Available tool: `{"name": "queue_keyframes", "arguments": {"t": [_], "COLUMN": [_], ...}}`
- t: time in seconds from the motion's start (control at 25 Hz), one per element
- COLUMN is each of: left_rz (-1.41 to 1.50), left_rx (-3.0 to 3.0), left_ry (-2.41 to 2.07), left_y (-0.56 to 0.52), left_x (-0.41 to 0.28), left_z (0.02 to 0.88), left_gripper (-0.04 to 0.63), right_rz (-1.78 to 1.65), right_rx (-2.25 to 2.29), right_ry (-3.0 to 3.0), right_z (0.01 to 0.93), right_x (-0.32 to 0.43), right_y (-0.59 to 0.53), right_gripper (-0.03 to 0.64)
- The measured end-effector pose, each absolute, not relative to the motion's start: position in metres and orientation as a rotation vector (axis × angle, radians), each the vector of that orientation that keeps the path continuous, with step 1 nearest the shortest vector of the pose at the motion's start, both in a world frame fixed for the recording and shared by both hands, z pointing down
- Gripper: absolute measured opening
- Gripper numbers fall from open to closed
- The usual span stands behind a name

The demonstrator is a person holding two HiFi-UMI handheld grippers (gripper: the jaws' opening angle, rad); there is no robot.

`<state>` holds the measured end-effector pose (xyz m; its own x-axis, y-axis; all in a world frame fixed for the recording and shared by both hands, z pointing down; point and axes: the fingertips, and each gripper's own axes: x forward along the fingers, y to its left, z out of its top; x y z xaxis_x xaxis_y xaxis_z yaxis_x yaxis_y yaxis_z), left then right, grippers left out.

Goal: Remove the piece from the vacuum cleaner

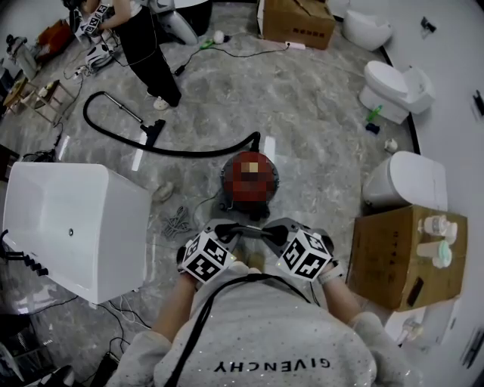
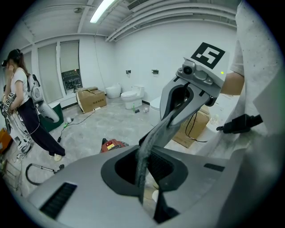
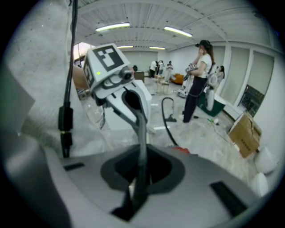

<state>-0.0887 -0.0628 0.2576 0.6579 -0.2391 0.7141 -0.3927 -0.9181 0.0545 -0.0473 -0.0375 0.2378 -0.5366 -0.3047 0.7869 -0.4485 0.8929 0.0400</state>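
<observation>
Trailing from vacuum cleaner [image 1: 249,181], hose [image 1: 189,153] runs leftward.

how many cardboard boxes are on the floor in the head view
2. The far box is at the top edge, beyond the red vacuum cleaner; the near box is at the right, beside the person's right arm. Others may lie outside the frame.

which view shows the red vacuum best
The head view: the whole vacuum shows from above, with its hose trailing left. The left gripper view catches only its red top; the right gripper view, just a red sliver.
</observation>
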Motion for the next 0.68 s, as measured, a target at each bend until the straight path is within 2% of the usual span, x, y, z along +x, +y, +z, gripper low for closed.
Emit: {"name": "queue_keyframes", "arguments": {"t": [0.68], "left_rz": [1.135], "left_rx": [2.668], "left_ry": [-0.446], "left_y": [-0.0609], "left_x": [-0.0934], "left_z": [0.2657], "left_gripper": [0.058], "right_rz": [0.237], "right_rx": [0.517], "right_ry": [-2.149], "right_z": [0.2448], "right_x": [-0.0522], "right_y": [-0.0355], "right_gripper": [0.040]}}
